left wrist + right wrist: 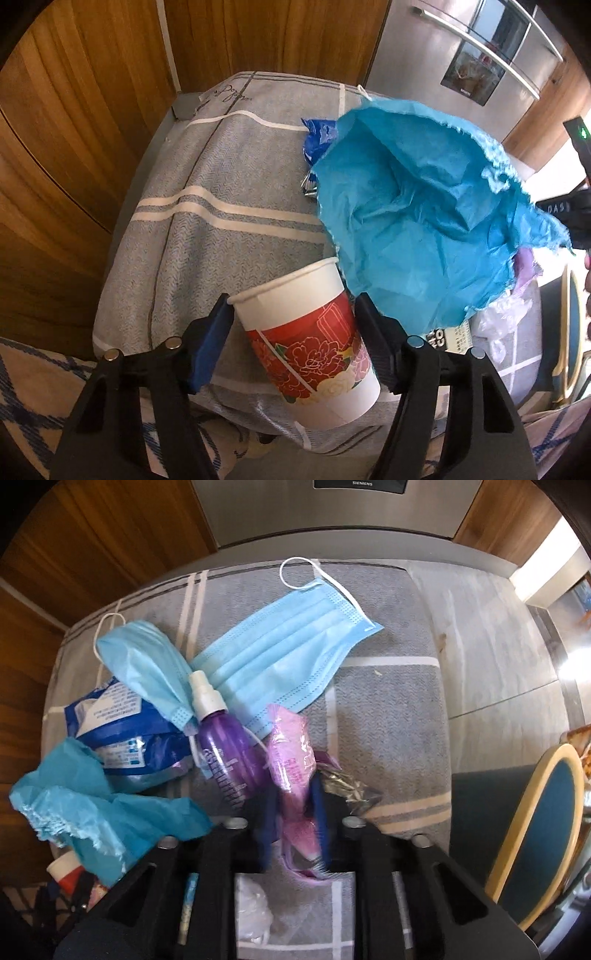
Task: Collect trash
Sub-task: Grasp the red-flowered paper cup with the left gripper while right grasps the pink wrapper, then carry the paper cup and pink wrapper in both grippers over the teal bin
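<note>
The right gripper (293, 823) pinches the pink wrapper (291, 760) on the worktop (388, 709), jaws nearly shut, while the left gripper (295, 343) straddles the cup (314, 343), jaws wide, seemingly not yet gripping; squeeze gently, or it may crumple.

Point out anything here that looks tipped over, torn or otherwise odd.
The paper cup lies on its side between the left gripper's fingers. The blue tissue paper beside it is crumpled with ragged edges. A purple spray bottle also lies flat among the masks and wrappers.
</note>
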Demonstrator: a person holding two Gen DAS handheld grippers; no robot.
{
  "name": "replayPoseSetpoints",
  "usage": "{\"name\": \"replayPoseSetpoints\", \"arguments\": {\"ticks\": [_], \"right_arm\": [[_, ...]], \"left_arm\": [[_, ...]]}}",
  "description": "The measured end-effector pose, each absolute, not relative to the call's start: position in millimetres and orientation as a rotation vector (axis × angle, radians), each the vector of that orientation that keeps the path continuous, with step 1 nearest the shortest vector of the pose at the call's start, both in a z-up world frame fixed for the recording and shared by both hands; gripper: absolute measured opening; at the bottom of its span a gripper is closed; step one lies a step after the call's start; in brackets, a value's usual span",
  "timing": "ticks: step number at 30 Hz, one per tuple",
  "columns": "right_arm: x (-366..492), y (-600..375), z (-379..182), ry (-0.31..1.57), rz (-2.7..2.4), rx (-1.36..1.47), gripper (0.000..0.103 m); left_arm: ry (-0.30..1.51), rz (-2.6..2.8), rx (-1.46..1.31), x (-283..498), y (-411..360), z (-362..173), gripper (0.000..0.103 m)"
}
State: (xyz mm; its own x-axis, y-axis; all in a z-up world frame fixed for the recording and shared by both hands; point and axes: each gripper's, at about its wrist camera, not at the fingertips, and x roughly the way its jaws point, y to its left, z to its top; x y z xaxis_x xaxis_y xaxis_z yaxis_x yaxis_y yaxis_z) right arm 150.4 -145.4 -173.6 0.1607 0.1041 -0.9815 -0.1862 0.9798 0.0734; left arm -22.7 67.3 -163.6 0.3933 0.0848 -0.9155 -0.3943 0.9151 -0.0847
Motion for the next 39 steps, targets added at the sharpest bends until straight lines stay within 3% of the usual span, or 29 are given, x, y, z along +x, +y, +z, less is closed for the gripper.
{"name": "replayPoseSetpoints", "arguments": {"ticks": [9,21,31,39], "right_arm": [[152.6,-156.8,-156.5,1.350,0.217,-0.025,0.014],[154.6,-167.7,-125.2,1.275,0.239,0.088,0.013],[154.5,-183.9,-105.3,1.225,0.205,0.130,0.013],[151.5,-215.3,-94.0,1.188,0.163,0.165,0.013]], "left_arm": [[1.041,0.315,-0.278,-24.9,63.8,-137.2,0.066],[0.811,0.312,-0.252,-14.4,75.9,-59.8,0.066],[0.692,0.124,-0.117,34.4,34.9,-6.9,0.066],[0.666,-0.009,-0.104,73.4,-3.8,-2.3,0.066]]}}
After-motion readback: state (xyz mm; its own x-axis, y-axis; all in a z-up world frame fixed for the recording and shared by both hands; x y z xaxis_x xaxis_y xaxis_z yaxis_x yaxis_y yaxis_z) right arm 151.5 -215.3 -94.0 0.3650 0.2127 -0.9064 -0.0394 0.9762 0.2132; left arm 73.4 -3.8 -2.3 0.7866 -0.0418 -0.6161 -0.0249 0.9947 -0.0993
